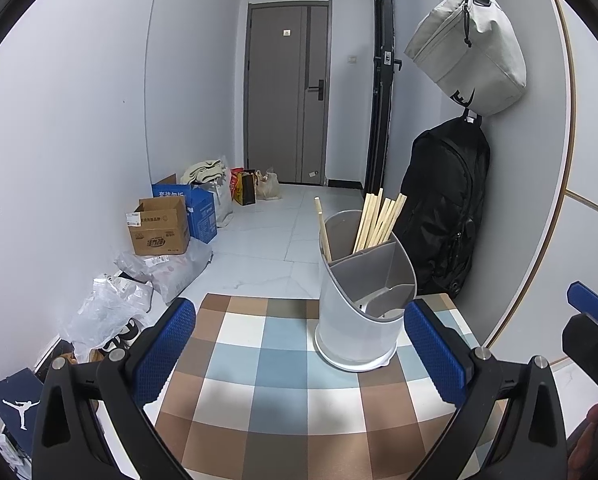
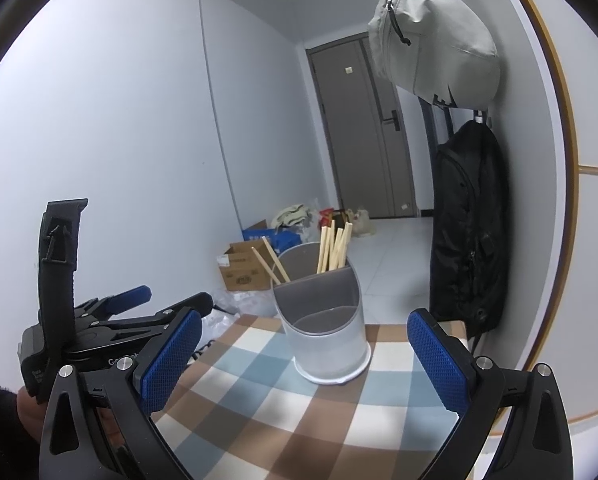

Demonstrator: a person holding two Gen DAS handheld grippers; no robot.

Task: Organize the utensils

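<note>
Checked tablecloth (image 1: 283,364), grey utensil holder (image 1: 351,320)

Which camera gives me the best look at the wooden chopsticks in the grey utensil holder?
The left wrist view: the wooden chopsticks stand closer and larger in the grey plastic utensil holder's rear compartments. The right wrist view shows the same chopsticks smaller and farther off.

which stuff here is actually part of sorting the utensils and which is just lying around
For the job:
- utensil holder
- chopsticks standing in its rear compartments
- left gripper, open
- right gripper, open

Just lying about:
- cardboard box
- plastic bags
- black backpack
- grey bag
</note>
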